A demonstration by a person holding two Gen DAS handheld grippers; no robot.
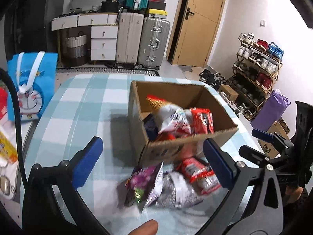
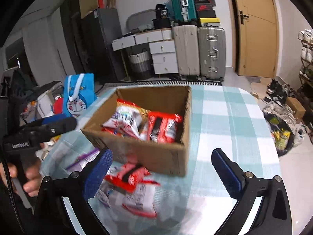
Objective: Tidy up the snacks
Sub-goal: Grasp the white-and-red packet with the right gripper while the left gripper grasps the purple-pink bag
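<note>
An open cardboard box stands on the table with the blue-and-white checked cloth. Red and white snack packets fill it. More packets lie on the cloth in front of the box: a purple one and a red-and-white one. My left gripper hovers open over these loose packets, holding nothing. In the right wrist view, my right gripper is open and empty just before the box, above a red-and-white packet. The pictures are blurred.
A blue cartoon bag stands at the table's left edge. A hand holds the left gripper's handle. Suitcases, white drawers and a door stand beyond the table. A shoe rack stands to the right.
</note>
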